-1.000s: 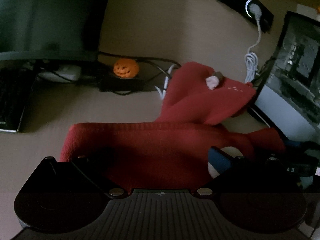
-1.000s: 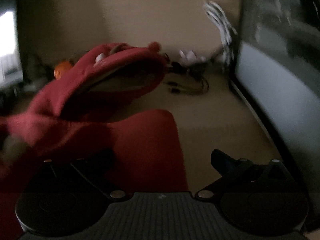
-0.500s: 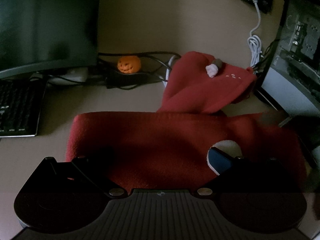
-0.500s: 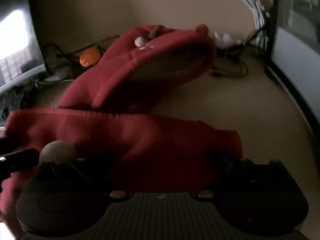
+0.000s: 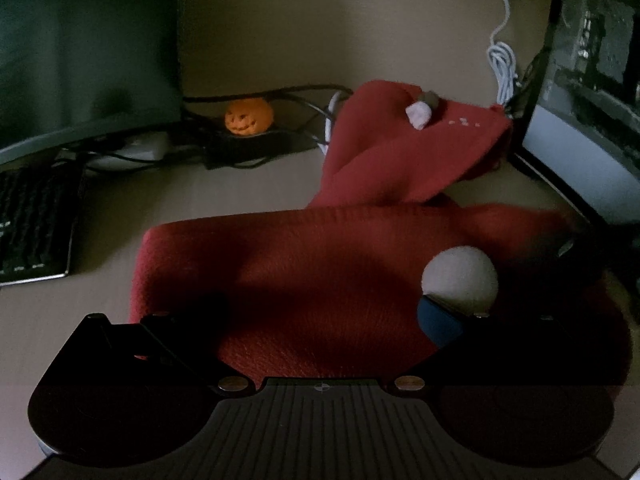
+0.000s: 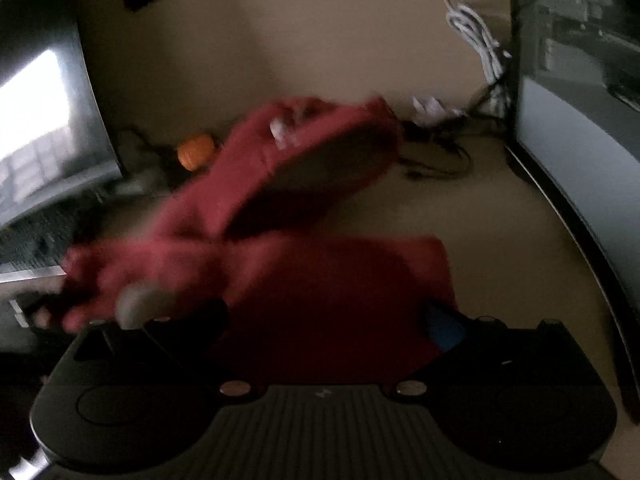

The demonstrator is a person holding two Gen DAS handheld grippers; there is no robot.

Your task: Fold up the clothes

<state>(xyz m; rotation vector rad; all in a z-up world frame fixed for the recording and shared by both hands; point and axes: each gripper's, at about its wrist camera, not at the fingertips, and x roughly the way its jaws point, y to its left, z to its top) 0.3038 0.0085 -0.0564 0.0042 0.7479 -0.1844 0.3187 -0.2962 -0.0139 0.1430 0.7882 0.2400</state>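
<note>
**A dim table crowded with screens and cables**

The room is dark, the beige table (image 5: 120,216) lit weakly. A dark monitor (image 5: 80,52) stands at the left above a black keyboard (image 5: 32,224). An orange pumpkin figure (image 5: 249,117) sits on a black box among black cables. A coiled white cable (image 5: 503,64) hangs beside a glass-sided computer case (image 5: 592,92) at the right.

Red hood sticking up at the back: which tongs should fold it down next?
Probably the right. The hood stands almost straight ahead of the right tongs; from the left tongs it sits off to the right, past the white pompom. That view is blurred, though.
</note>
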